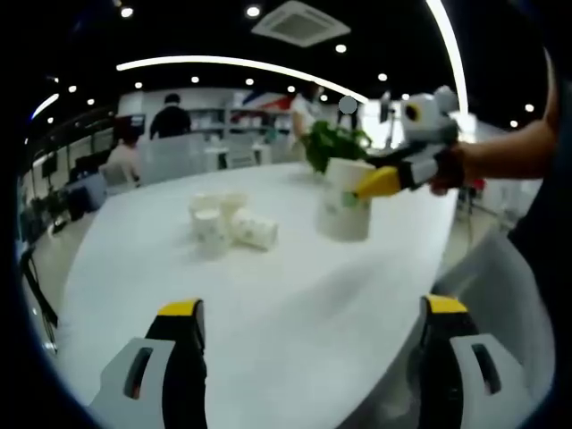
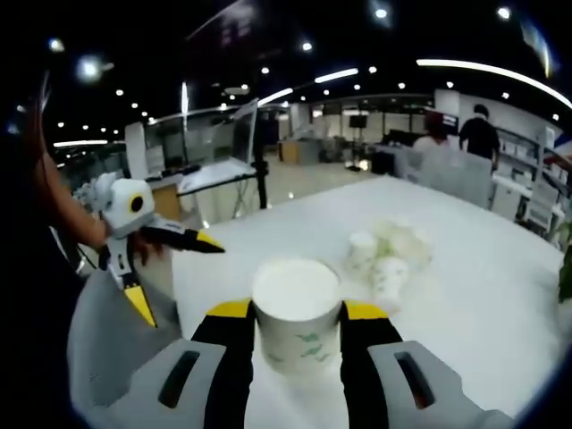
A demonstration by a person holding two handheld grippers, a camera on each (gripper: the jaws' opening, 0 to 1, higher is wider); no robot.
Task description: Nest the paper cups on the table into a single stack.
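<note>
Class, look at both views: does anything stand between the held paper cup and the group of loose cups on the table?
Nothing visible does. The right hand-held gripper holds the paper cup; bare table lies between it and the loose cups.

Bare table point(image 1: 295, 304) before cup cluster point(image 1: 228, 225); plant point(image 1: 332, 143) behind.
</note>
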